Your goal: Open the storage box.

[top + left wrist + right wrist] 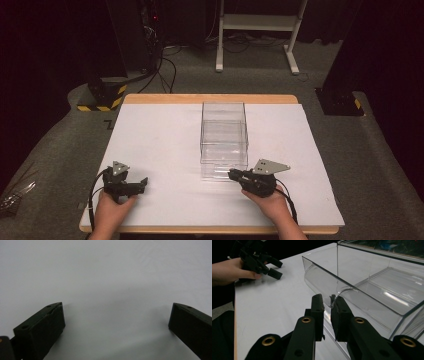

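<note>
A clear plastic box (224,125) stands in the middle of the white table, and its clear drawer (223,167) sticks out a little towards me. In the right gripper view the drawer (362,297) shows its curved front lip (335,296), which passes into the narrow gap between the jaws. My right gripper (231,173) (327,302) is shut on that lip at the drawer's front. My left gripper (144,183) (116,315) rests low over bare white table at the front left, jaws wide apart with nothing between them. It is also seen in the right gripper view, where the left gripper (274,268) sits far left.
The white sheet (165,140) covers a wooden table top (210,98). Beyond the table stand a white desk frame (257,30), black stands with yellow-black striped bases (102,102), and floor cables (165,65).
</note>
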